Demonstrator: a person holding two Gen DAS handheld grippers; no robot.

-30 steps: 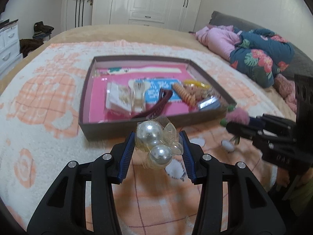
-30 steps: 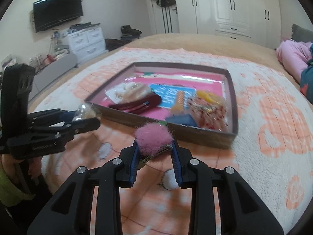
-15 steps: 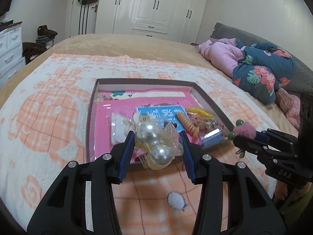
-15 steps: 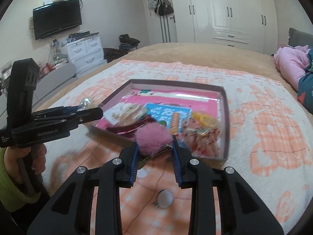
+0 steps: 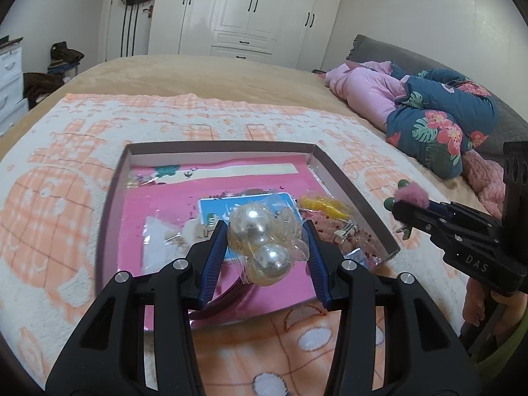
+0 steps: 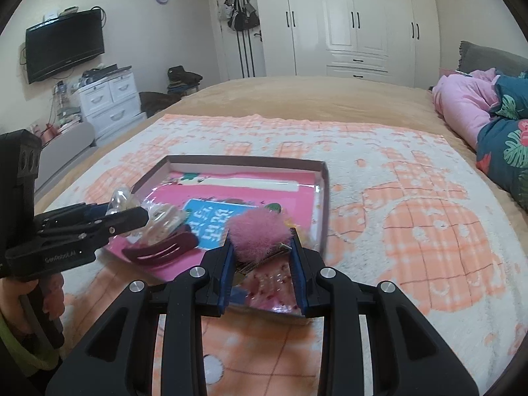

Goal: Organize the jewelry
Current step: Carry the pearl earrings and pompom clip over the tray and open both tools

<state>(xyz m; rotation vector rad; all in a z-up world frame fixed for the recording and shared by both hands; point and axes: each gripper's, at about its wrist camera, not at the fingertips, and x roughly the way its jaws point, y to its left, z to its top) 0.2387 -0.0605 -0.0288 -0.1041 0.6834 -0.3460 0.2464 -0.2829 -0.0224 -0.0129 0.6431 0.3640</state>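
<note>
My left gripper (image 5: 265,231) is shut on a clear packet of large pearl ornaments (image 5: 260,234) and hangs over the near part of the shallow brown box (image 5: 349,188) with a pink floor. My right gripper (image 6: 260,247) is shut on a pink pompom hair clip (image 6: 255,234), held above the box's (image 6: 325,178) near right corner. In the left wrist view the right gripper (image 5: 401,206) shows at the right with the pompom (image 5: 411,194) at its tip. Seen from the right wrist, the left gripper (image 6: 132,213) enters at the left carrying the clear packet (image 6: 158,217). Inside lie a dark red hair clip (image 6: 161,250), a blue card (image 6: 211,221) and a yellow piece (image 5: 321,206).
The box rests on a white and orange blanket (image 6: 412,231) spread over a tan bed. Pink and floral bedding (image 5: 429,112) is heaped at the right. White wardrobes (image 6: 346,23) line the far wall, with a drawer unit (image 6: 109,99) and a TV (image 6: 64,46) at the left.
Both grippers have moved forward and risen a little, from in front of the box's near wall to above its near part. Each keeps hold of its item.
</note>
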